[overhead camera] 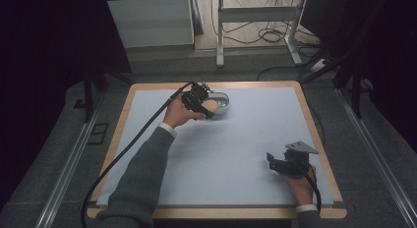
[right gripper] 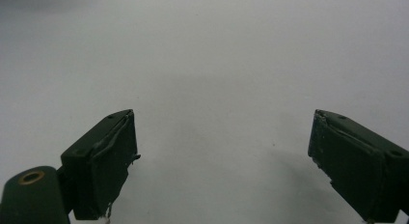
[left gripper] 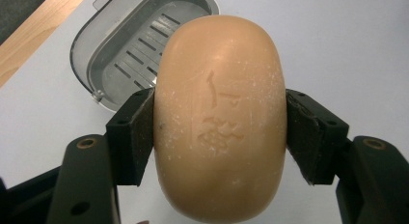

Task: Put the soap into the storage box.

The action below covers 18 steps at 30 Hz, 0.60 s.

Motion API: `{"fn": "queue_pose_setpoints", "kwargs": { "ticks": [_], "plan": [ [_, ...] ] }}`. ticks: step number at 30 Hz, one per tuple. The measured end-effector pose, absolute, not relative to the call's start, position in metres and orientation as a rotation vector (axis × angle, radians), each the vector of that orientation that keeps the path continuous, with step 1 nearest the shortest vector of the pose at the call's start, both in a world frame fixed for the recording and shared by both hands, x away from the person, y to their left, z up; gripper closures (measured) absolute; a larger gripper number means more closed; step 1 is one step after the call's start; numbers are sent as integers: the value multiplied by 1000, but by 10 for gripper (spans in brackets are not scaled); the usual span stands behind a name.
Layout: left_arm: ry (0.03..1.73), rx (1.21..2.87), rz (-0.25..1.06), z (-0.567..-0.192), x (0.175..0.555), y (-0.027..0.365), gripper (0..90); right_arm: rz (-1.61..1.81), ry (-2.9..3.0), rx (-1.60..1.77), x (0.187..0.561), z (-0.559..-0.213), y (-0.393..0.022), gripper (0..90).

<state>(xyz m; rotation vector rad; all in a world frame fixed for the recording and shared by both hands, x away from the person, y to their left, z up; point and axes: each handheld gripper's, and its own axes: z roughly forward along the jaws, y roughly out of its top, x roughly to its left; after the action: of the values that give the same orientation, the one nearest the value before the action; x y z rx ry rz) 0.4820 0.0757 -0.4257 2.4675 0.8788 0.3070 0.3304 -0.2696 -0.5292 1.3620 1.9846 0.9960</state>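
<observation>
Left gripper (left gripper: 219,132) clenched on smooth oval tan soap bar (left gripper: 220,118), stamped face, powdery flecks. Beyond jaws: grey slotted plastic soap dish (left gripper: 120,50). Right gripper (right gripper: 222,156) released, 2 jaws apart over matte pale mat (right gripper: 217,64).

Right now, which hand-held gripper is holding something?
The left hand-held gripper: its jaws are clamped on the soap, beside the soap dish. The right hand-held gripper has open jaws with nothing between them.

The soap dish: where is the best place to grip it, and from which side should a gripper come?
Probably the rim of the soap dish, with one jaw inside and one outside. The dish is wider than the soap bar that already fills the left gripper, and its wall is thin. The open right gripper is free; coming from above, at the rim away from the soap, seems safest.
</observation>
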Motion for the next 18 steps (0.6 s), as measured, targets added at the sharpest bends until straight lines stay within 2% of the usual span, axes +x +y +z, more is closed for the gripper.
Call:
{"fn": "queue_pose_setpoints", "kwargs": {
  "ticks": [18],
  "plan": [
    [885,2482,292,-432,507,70,329,1000,1985,1367,330,-529,-270,103]
  ]
}}
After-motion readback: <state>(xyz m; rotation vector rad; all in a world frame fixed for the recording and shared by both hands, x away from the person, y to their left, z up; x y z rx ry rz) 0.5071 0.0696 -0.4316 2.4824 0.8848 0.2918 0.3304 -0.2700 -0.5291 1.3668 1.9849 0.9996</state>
